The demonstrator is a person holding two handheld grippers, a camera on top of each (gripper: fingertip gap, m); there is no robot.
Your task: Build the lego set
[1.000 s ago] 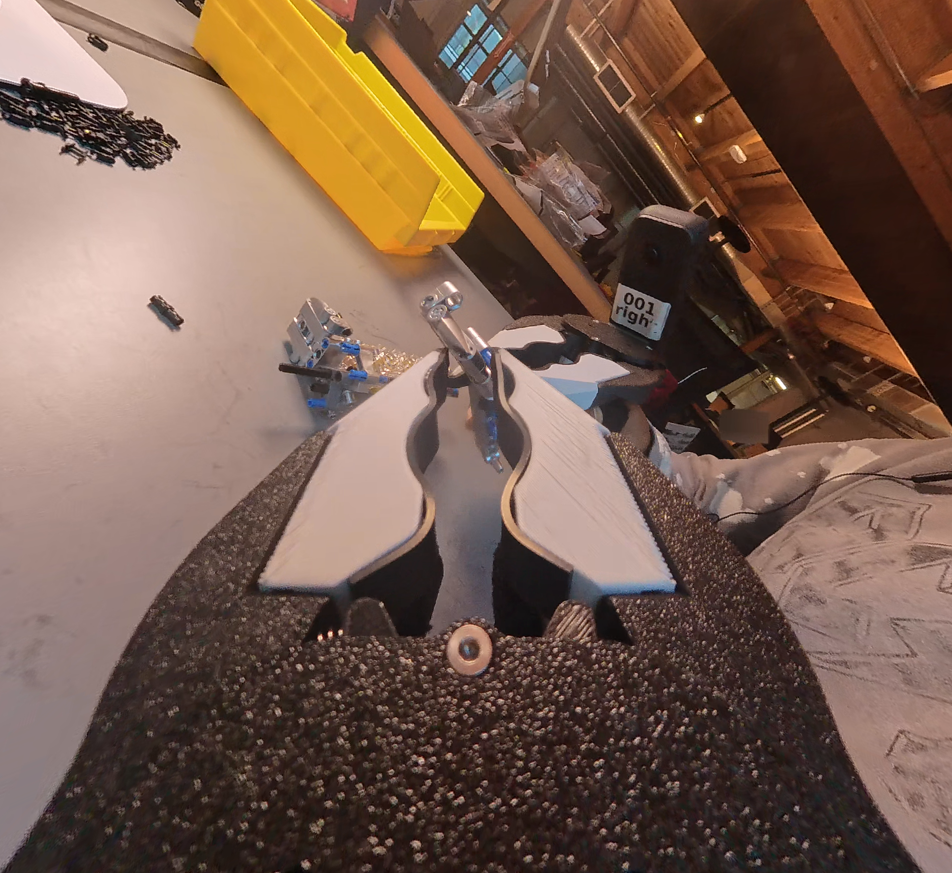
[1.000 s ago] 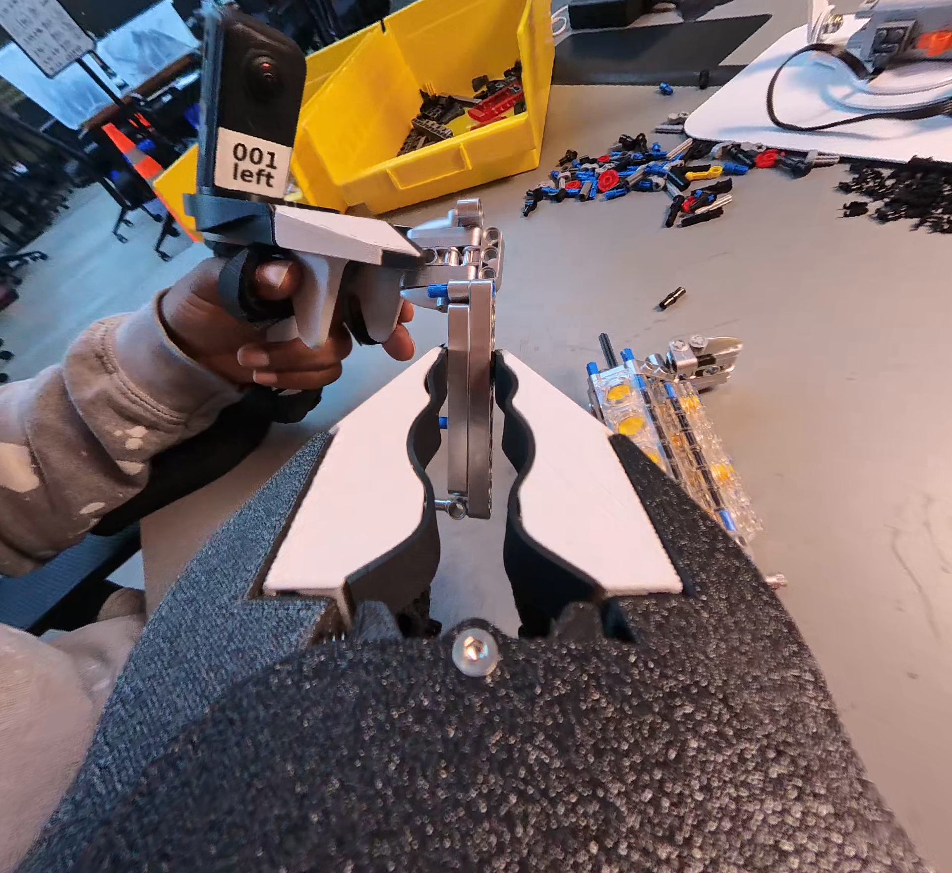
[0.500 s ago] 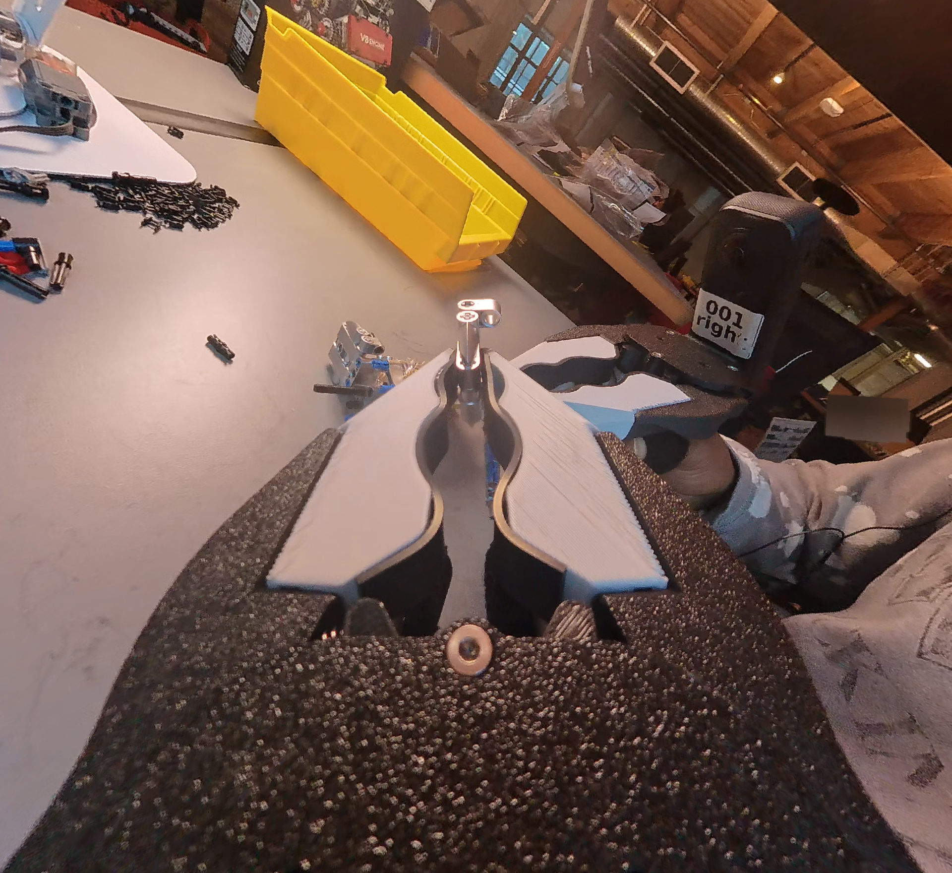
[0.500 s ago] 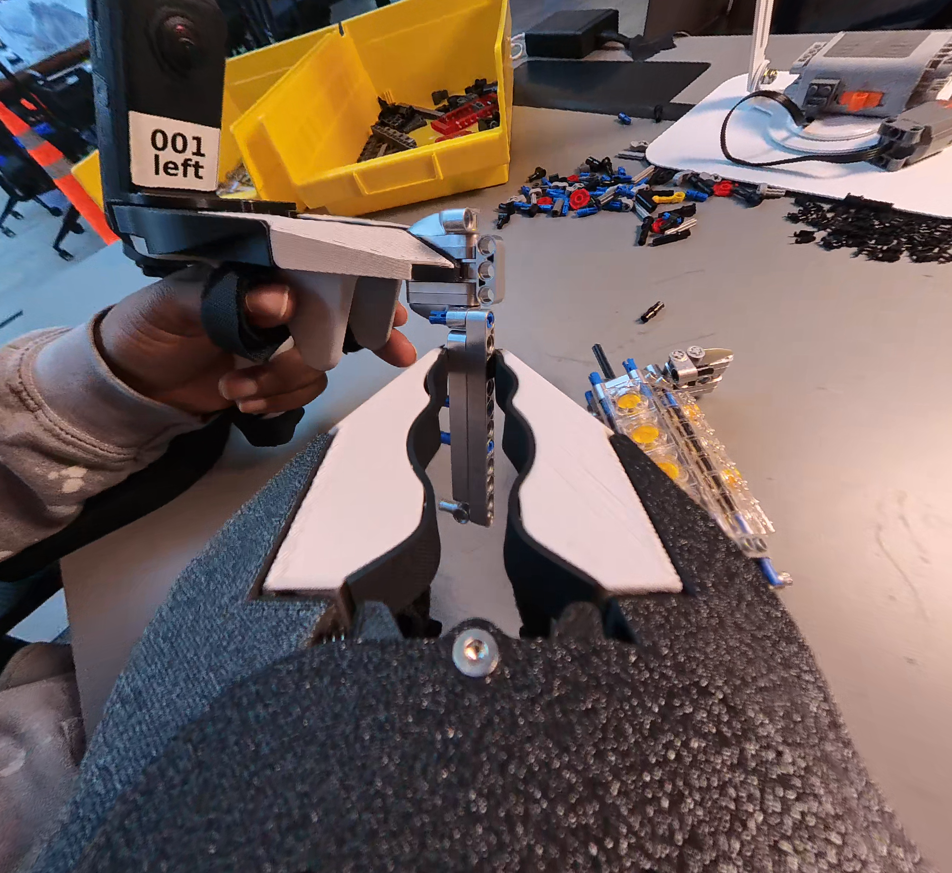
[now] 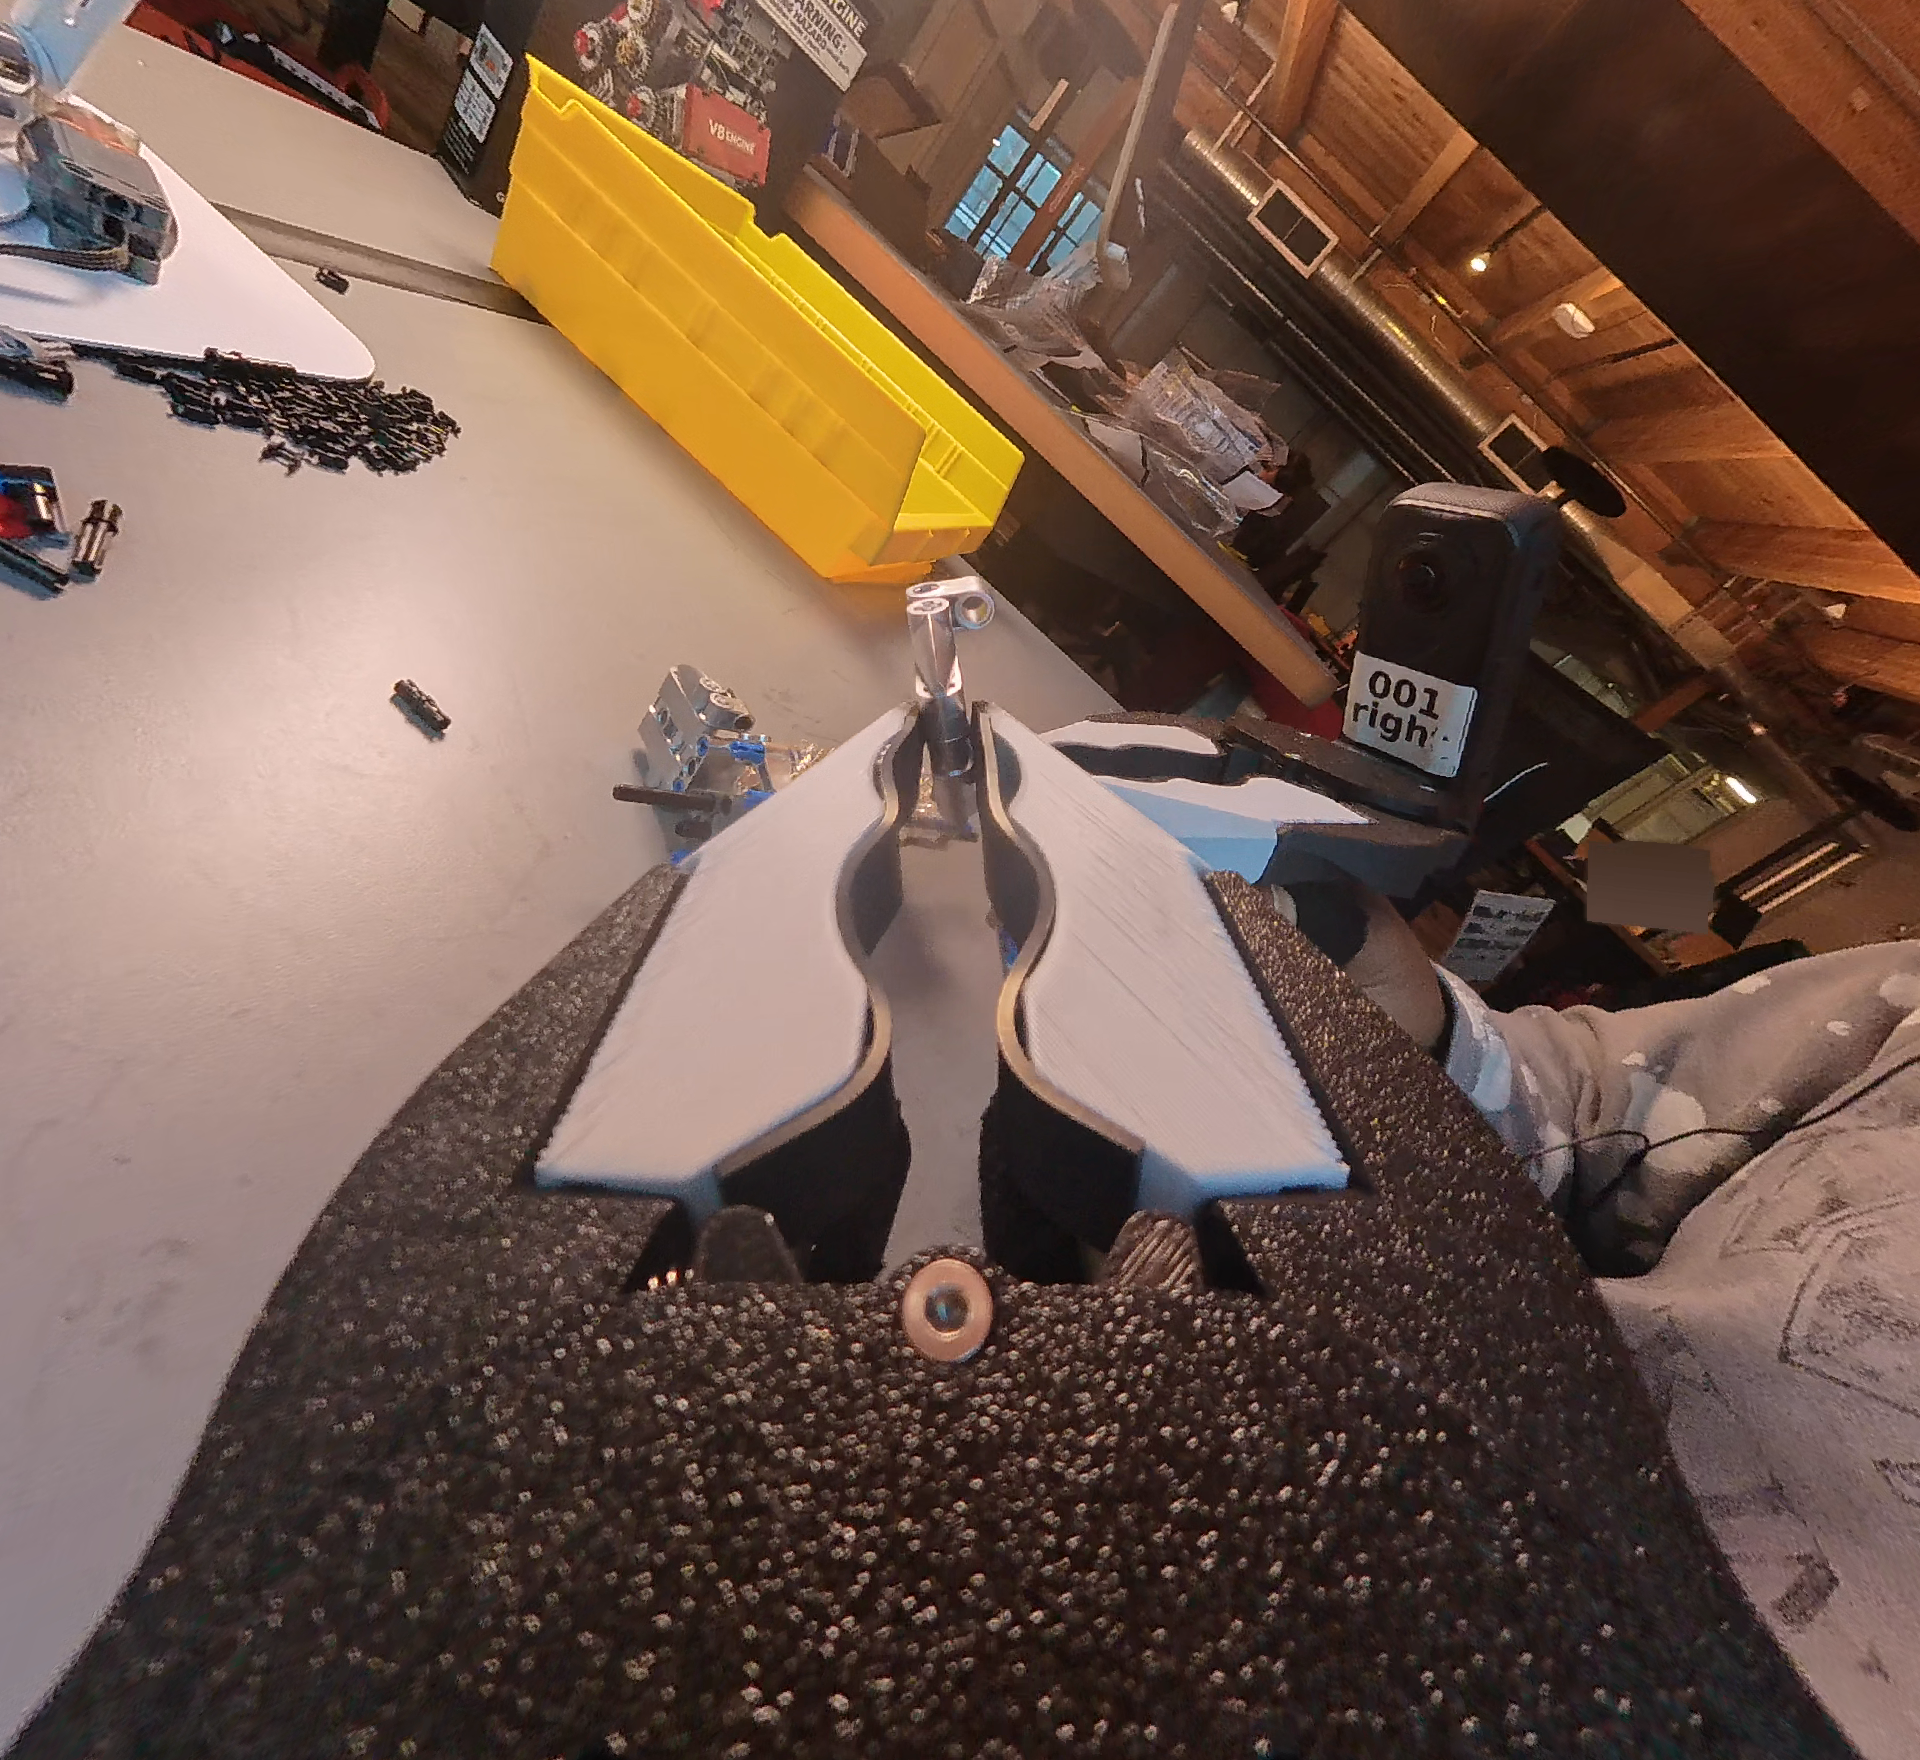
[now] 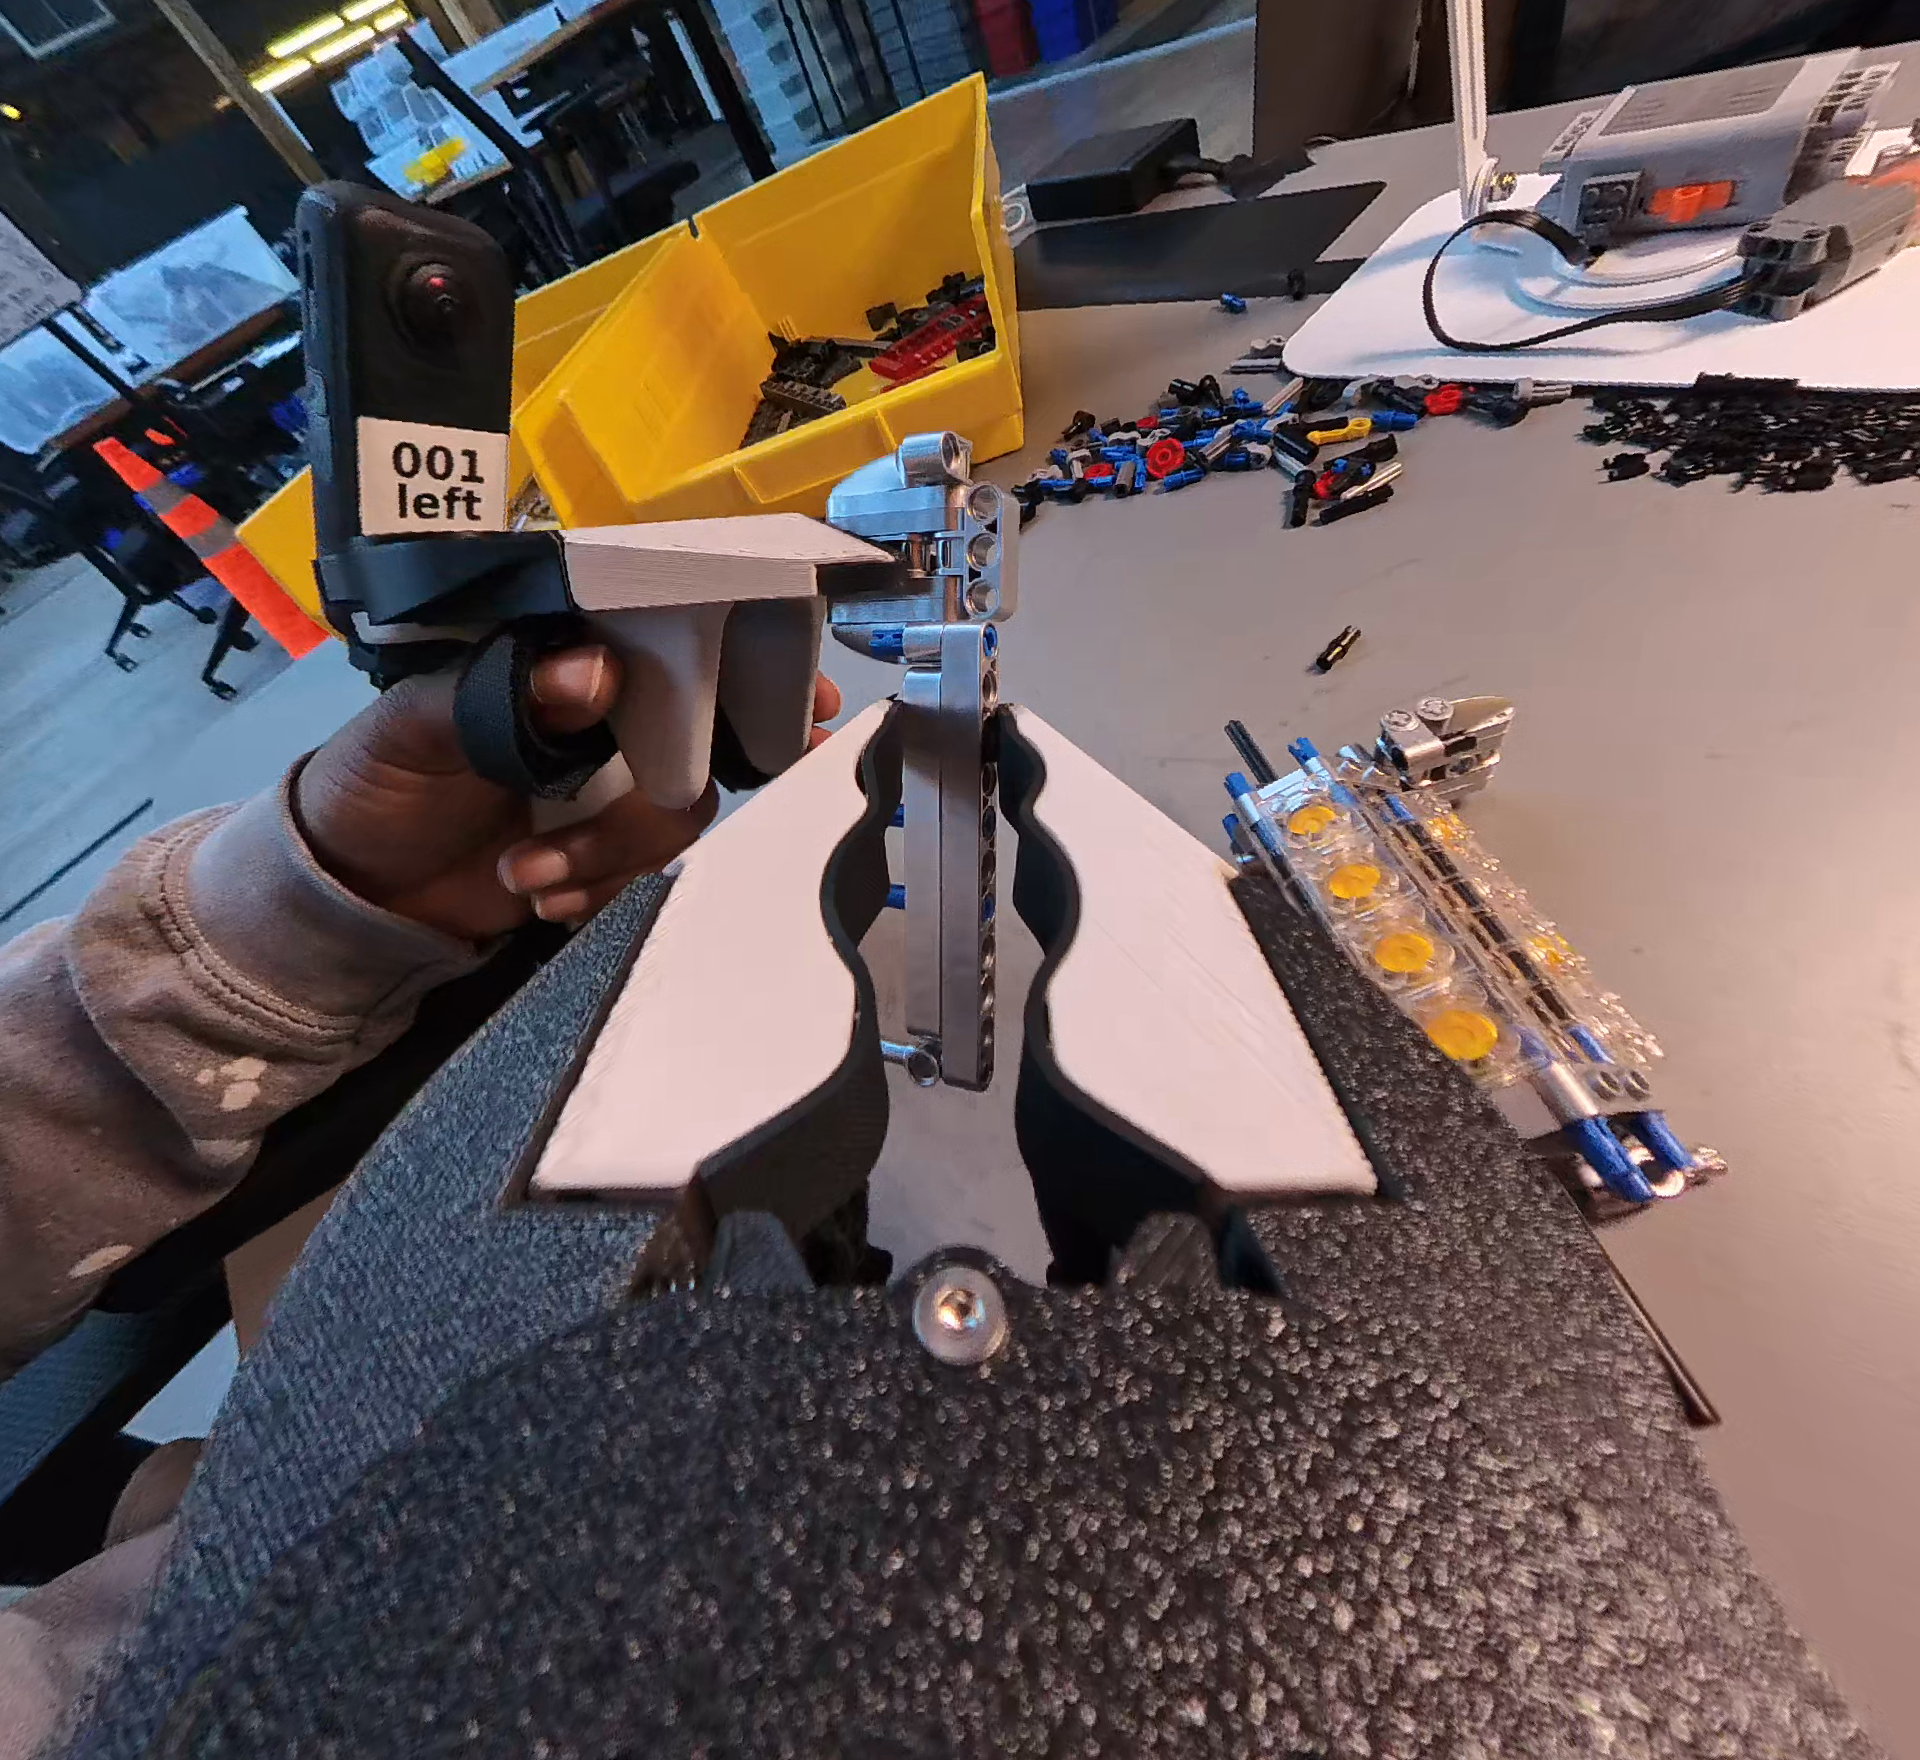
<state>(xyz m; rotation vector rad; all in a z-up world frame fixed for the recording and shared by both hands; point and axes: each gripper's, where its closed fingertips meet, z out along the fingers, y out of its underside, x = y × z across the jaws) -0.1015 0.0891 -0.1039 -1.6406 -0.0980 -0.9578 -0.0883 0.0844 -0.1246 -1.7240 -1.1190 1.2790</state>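
Gripping one grey beam assembly (image 6: pixel 945 837) from both ends, the right tool (image 6: pixel 948 734) is clamped on its long beam and the left tool (image 5: pixel 940 734) on its upper block, above the desk (image 6: pixel 1558 630), beside a clear cylinder block (image 6: pixel 1423 941).

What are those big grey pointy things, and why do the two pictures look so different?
They are tongs, held by a person, one in each hand. A small camera rides on each, so each picture looks along its own two fingers. The right tongs pinch a long grey beam with holes. The left tongs pinch the silver block joined to the beam's top. On the grey table lie a clear strip with yellow discs, a scatter of small coloured building pieces, and a yellow bin holding more pieces.
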